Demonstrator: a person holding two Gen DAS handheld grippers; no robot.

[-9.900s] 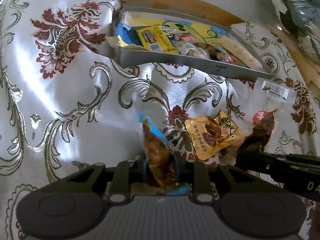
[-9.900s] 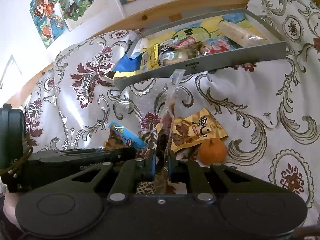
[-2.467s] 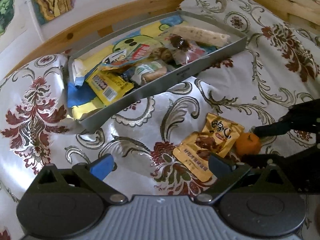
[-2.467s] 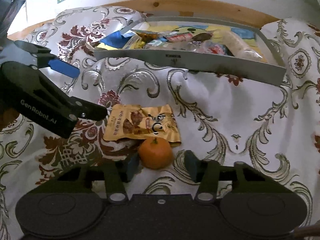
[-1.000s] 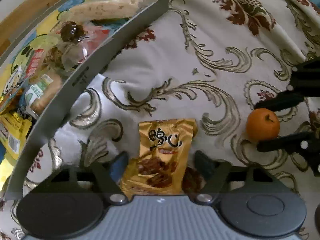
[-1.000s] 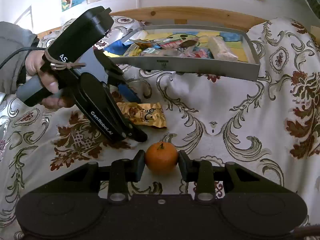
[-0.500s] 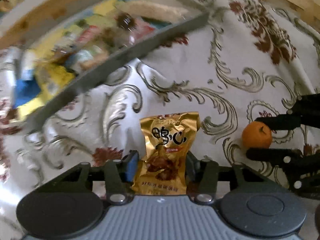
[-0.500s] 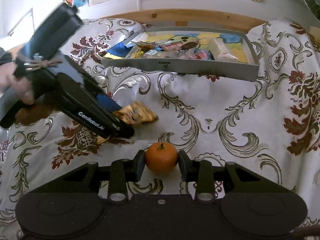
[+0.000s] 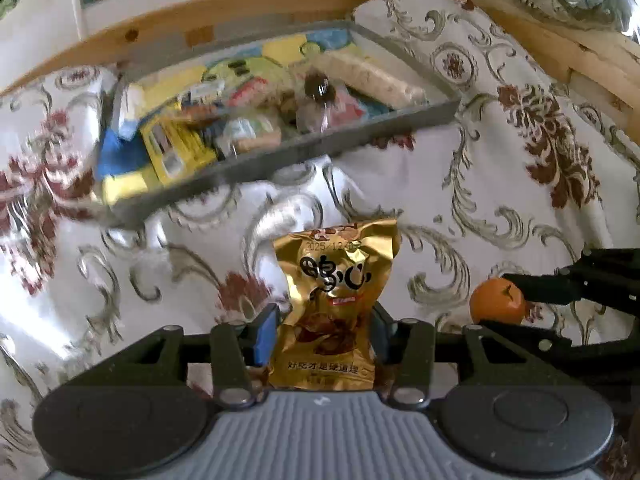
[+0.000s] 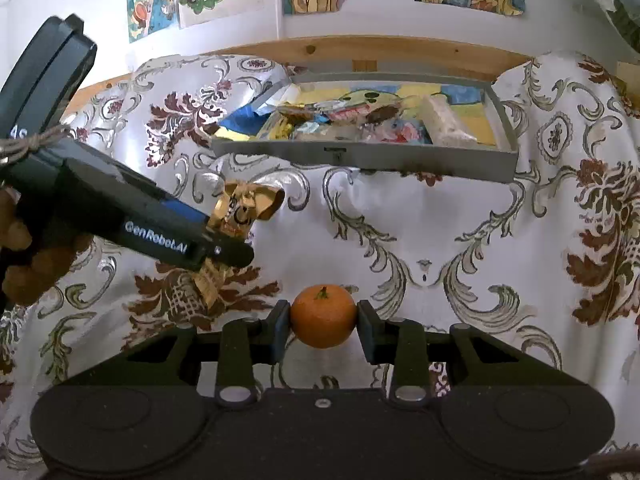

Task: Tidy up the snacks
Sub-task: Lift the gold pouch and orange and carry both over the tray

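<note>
My left gripper (image 9: 325, 334) is shut on a gold snack packet (image 9: 334, 280), which stands upright between the pads, lifted off the cloth. The right wrist view shows the same gold packet (image 10: 244, 208) crumpled in the left gripper (image 10: 224, 240) at the left. My right gripper (image 10: 323, 330) is shut on a small orange tangerine (image 10: 323, 316). In the left wrist view the tangerine (image 9: 497, 300) sits between the right gripper's fingers at the right. A grey tray (image 9: 280, 160) holding several snack packets lies beyond both grippers, also in the right wrist view as the tray (image 10: 360, 158).
A white cloth with dark red flowers and silver scrolls (image 10: 460, 240) covers the surface. A wooden rail (image 10: 360, 50) runs behind the tray, with drawings on the wall above. A hand (image 10: 24, 264) holds the left gripper at the far left.
The left gripper closed on the gold packet, lifted it off the cloth and rolled level. The right gripper stayed still with the tangerine.
</note>
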